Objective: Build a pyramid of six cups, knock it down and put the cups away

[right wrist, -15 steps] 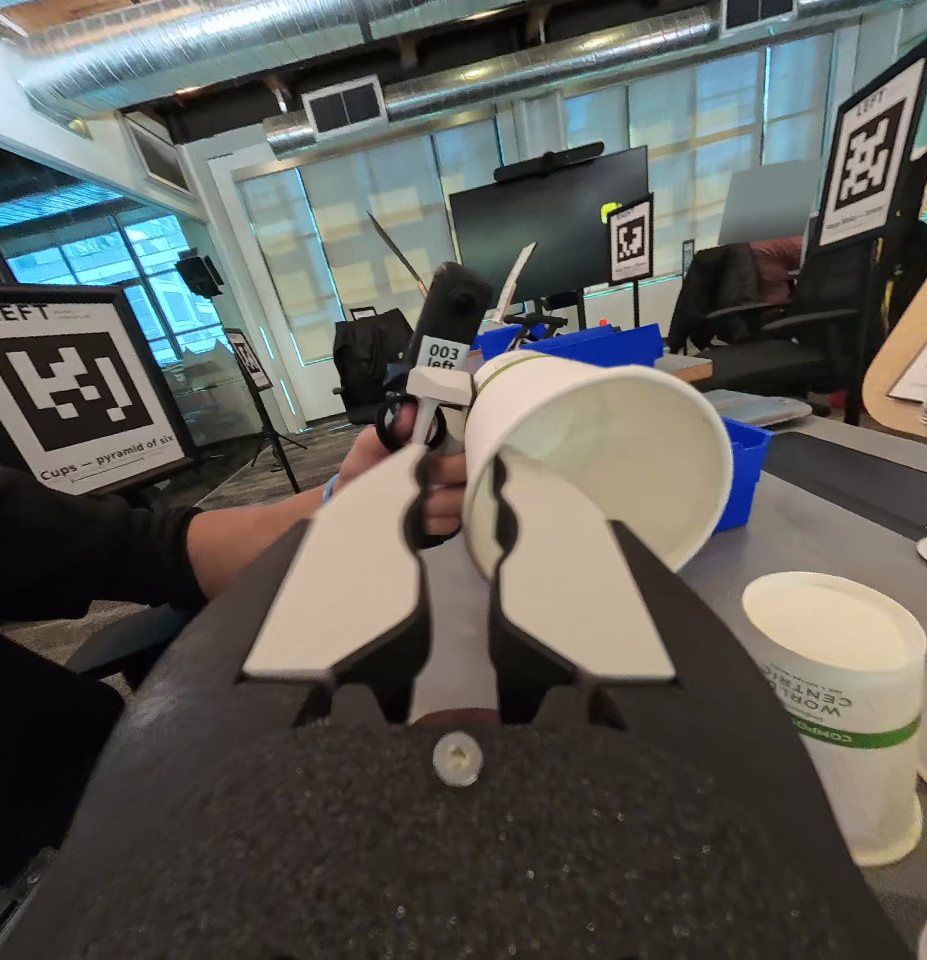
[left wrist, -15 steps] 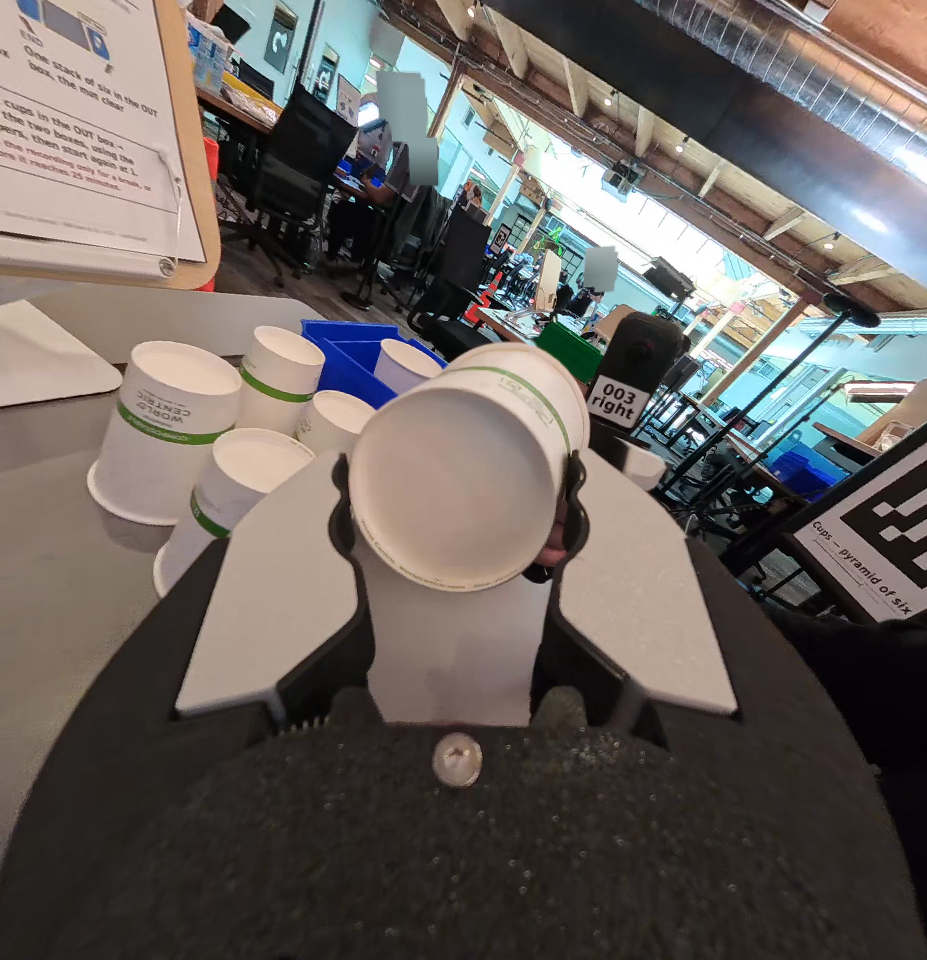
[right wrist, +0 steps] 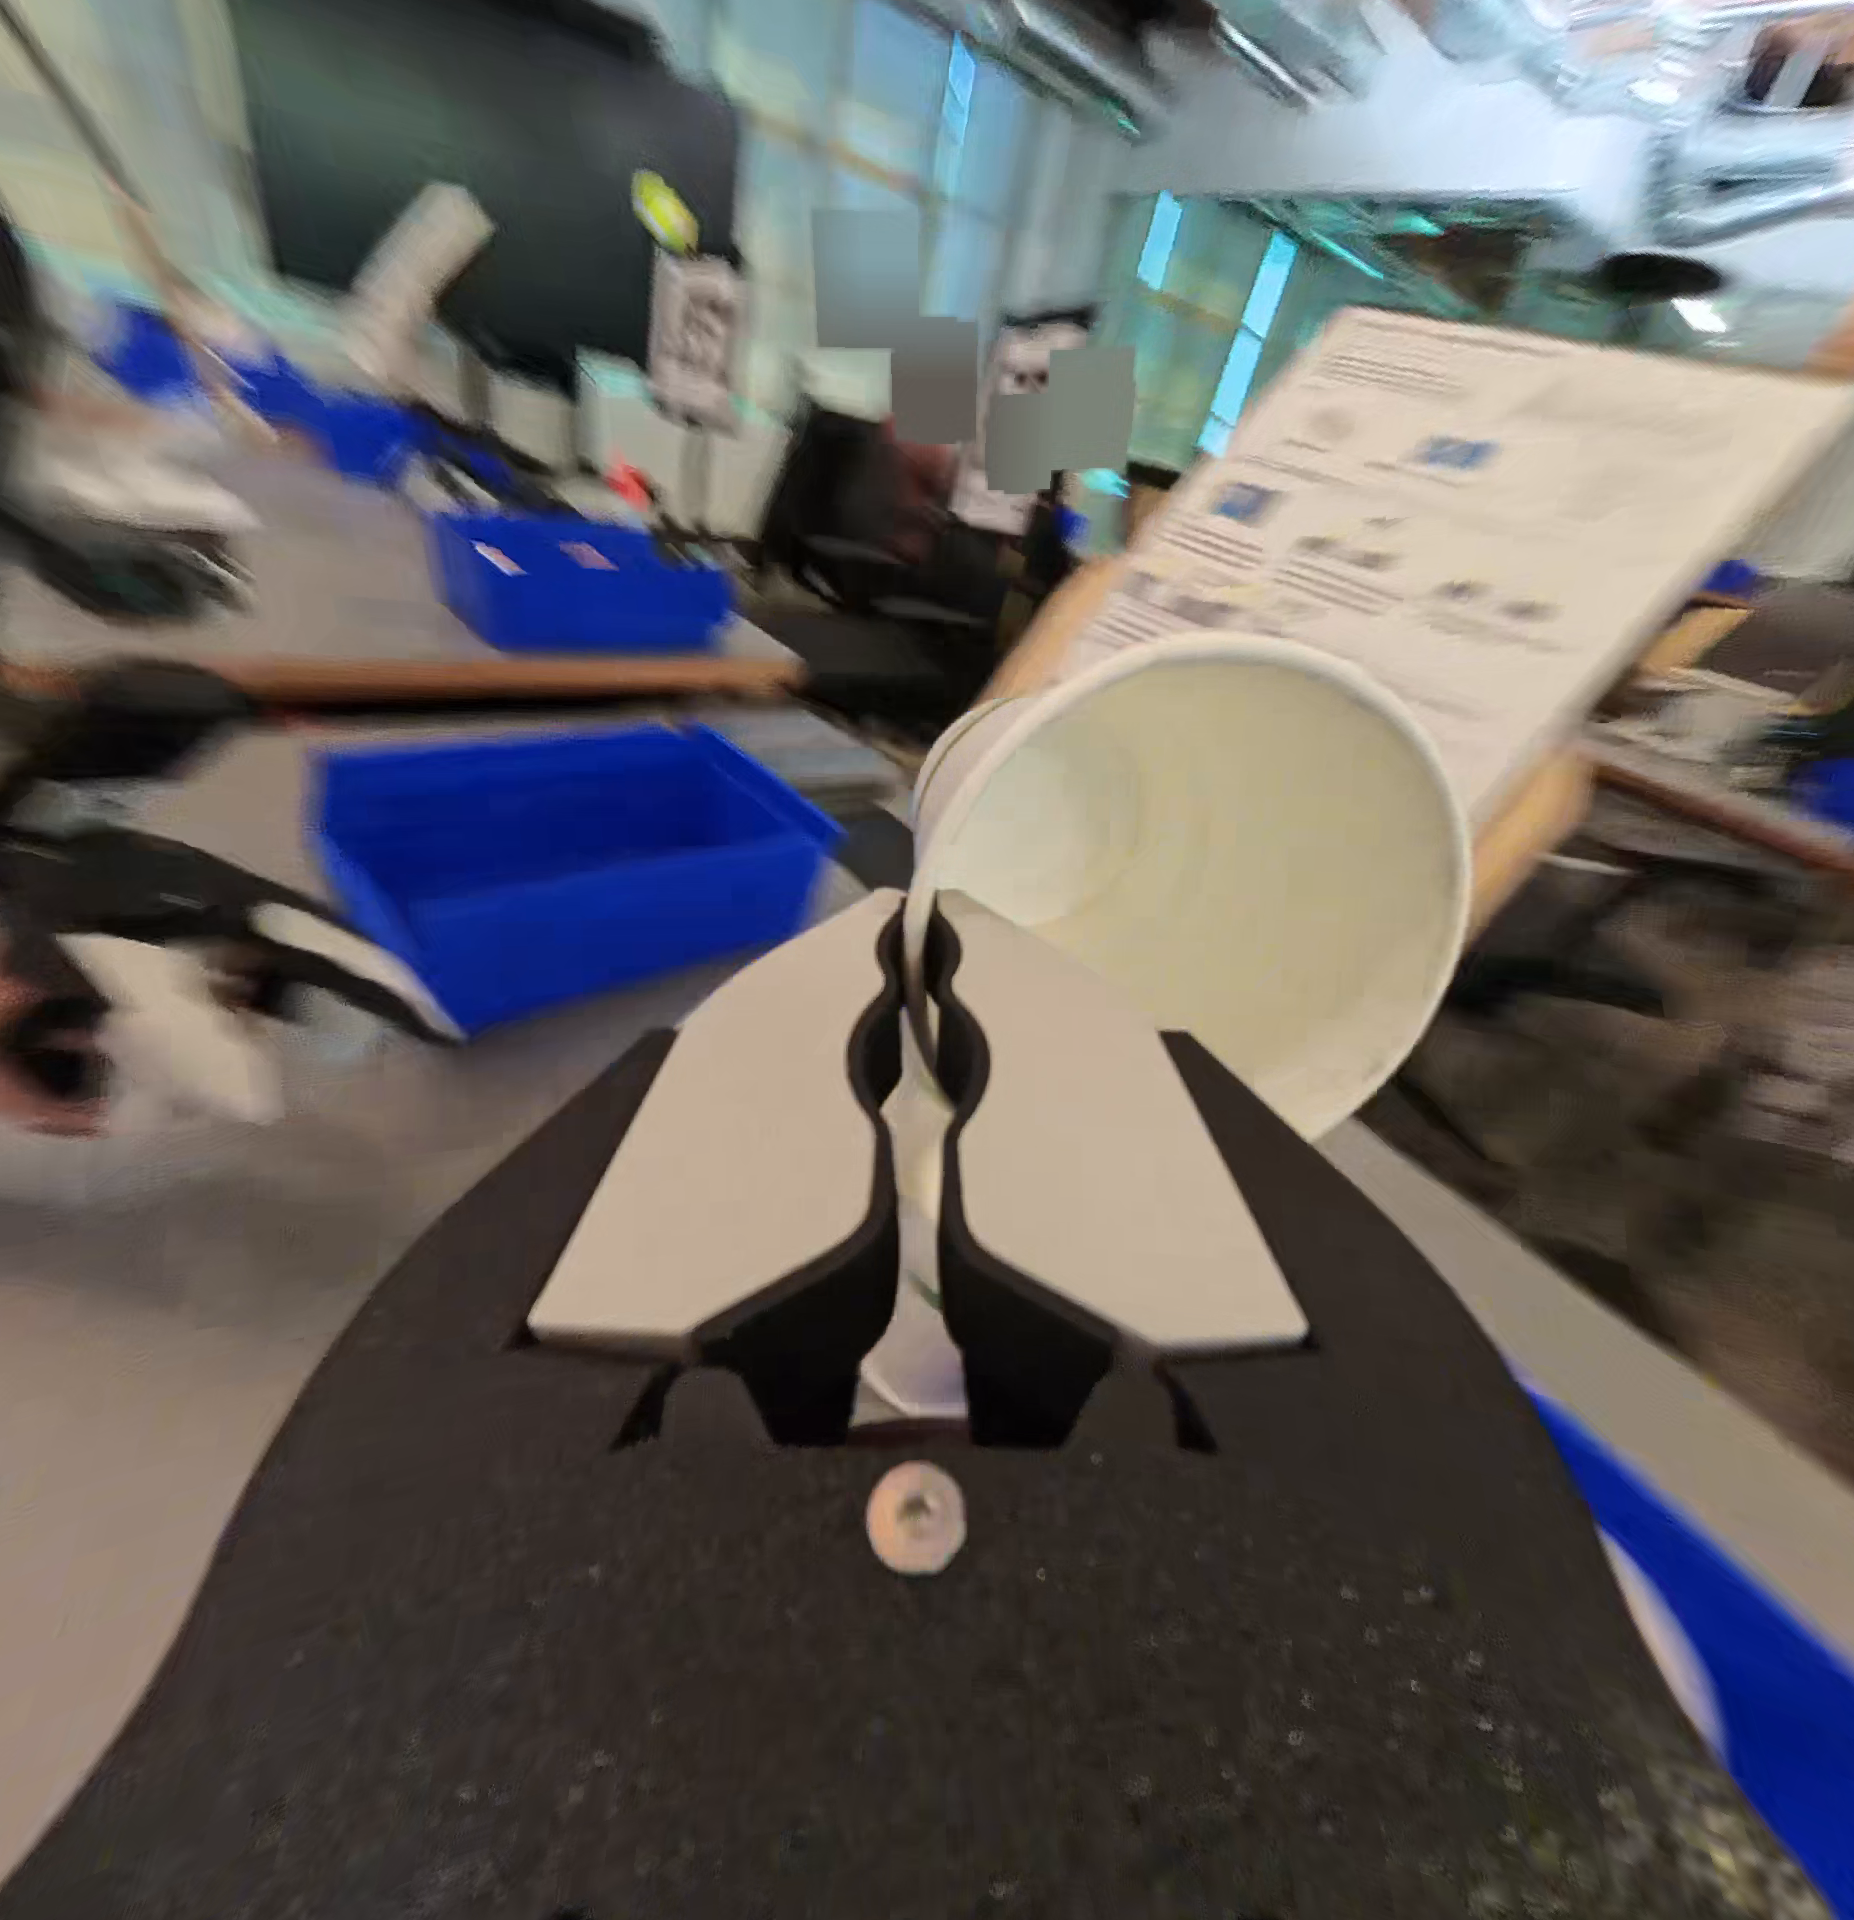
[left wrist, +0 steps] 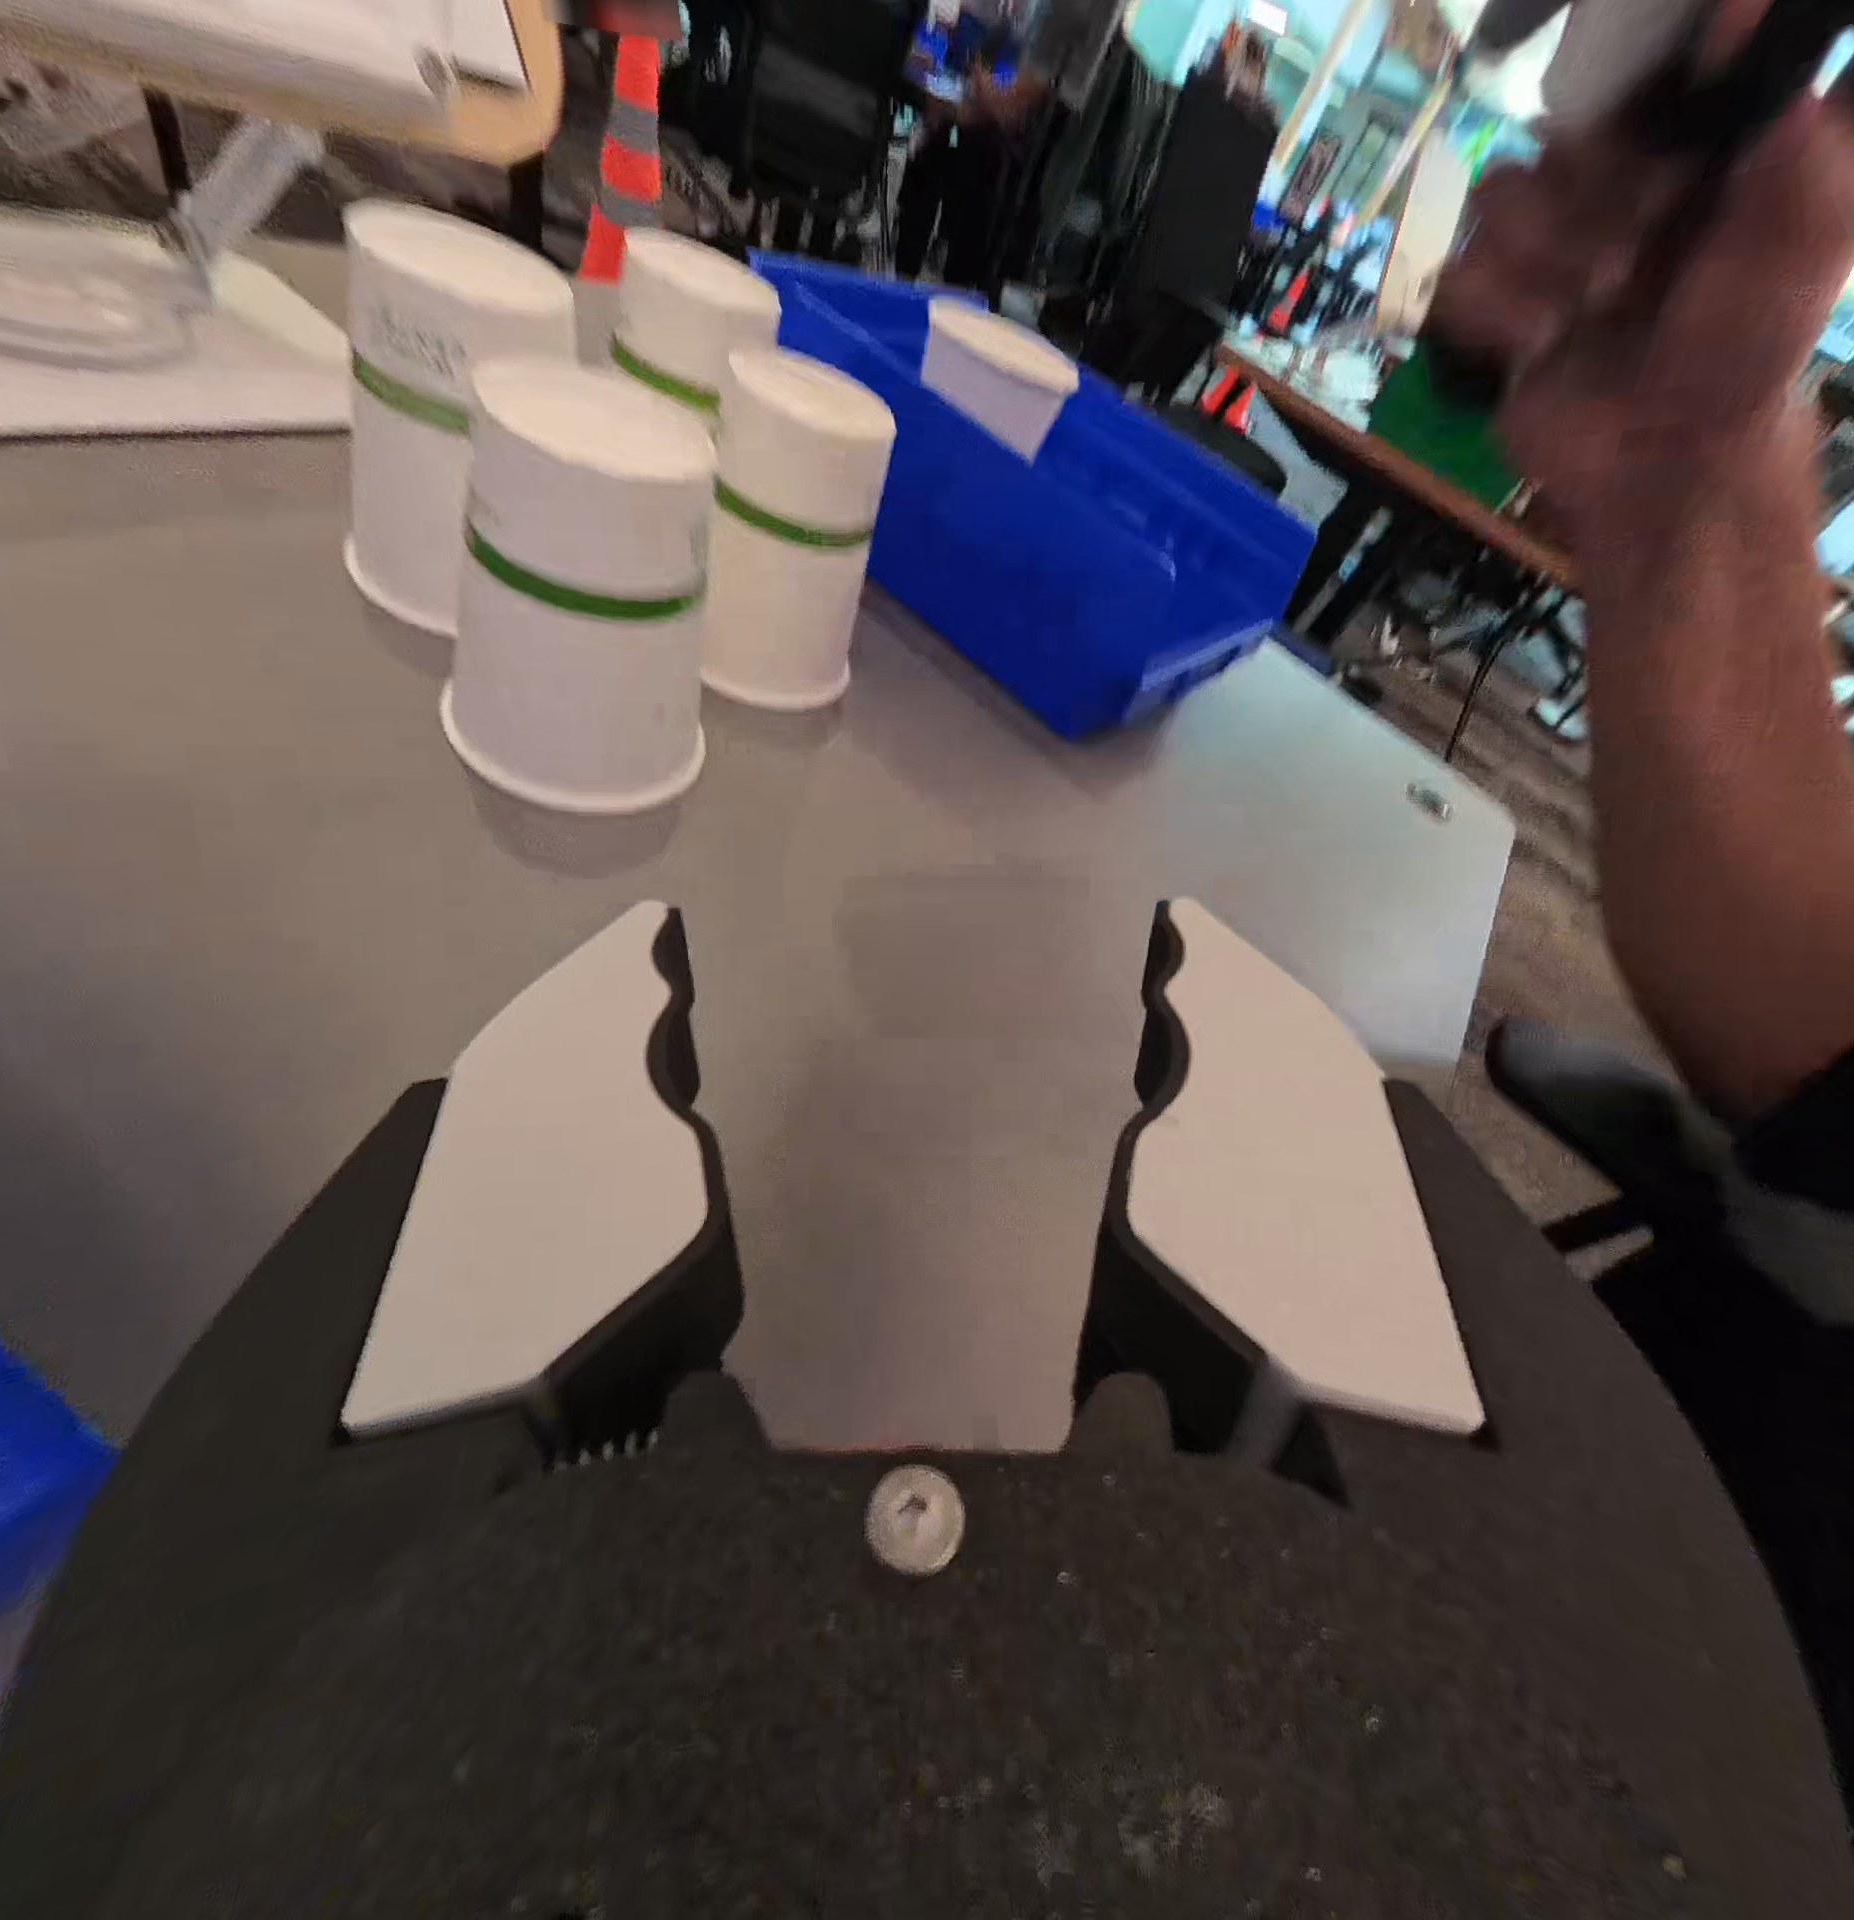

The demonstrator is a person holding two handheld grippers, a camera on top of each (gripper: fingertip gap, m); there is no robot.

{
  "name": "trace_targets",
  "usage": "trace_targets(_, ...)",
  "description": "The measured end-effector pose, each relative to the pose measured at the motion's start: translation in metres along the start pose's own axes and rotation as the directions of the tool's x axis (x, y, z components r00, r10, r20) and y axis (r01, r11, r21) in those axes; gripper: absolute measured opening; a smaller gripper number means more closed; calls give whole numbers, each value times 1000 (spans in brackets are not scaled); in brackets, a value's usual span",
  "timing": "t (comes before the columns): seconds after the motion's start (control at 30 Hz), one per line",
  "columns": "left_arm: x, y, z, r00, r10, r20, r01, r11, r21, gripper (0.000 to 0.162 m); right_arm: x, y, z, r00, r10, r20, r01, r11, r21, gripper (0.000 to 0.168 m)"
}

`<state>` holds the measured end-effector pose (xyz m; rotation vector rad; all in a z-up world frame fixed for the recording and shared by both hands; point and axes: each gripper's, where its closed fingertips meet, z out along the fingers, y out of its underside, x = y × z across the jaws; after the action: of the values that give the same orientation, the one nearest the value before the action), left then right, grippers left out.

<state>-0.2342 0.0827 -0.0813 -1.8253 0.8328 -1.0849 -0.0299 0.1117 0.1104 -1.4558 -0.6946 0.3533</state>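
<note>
On a grey table point(left wrist: 227, 935), four white paper cups point(left wrist: 580, 582) with green bands, upside down and clustered close together, just left of a blue bin point(left wrist: 1058, 561). A fifth white shape point(left wrist: 990, 379) at the bin's near rim, possibly another cup, too blurred to tell. Nearer the camera than the bin, the left gripper point(left wrist: 918, 997), fingers spread wide apart and empty above bare tabletop. Right of the bin, a blurred hand point(left wrist: 1671, 416) and forearm raised high, dark sleeve at the wrist.

From the right wrist view: the same or a similar blue bin point(right wrist: 549, 894), open and showing no contents, on the table at left. Right of that bin, the right gripper point(right wrist: 918, 935), fingers pressed together on the wall of a white paper cup point(right wrist: 1214, 883), one finger inside the mouth and one outside. Cup tipped on its side in the air, open mouth toward the camera, rim pinched. Behind the cup and right of the bin, a tilted board of printed sheets point(right wrist: 1474, 520), heavily smeared by motion.
</note>
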Motion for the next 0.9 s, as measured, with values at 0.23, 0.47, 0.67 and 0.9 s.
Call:
trace_targets(0.23, 19, 31, 10, 995, 100, -17, -101, 988, -116, 81, 134, 49, -50, 964, -247, -96, 127, 748, -652, 1)
trace_targets(0.47, 27, 32, 14, 972, 235, -12, -235, 964, -126, 81, 170, 133, -52, 993, -114, 26, 71, 412, -909, 0)
trace_targets(0.67, 33, 33, 14, 971, 238, -32, -240, 962, -128, 81, 172, 186, -43, 999, -2, 37, 36, 264, -964, 1)
trace_targets(0.9, 31, 42, 13, 961, 276, -27, -276, 947, -162, 81, 159, 229, -41, 987, 156, 28, -5, 210, -978, 4)
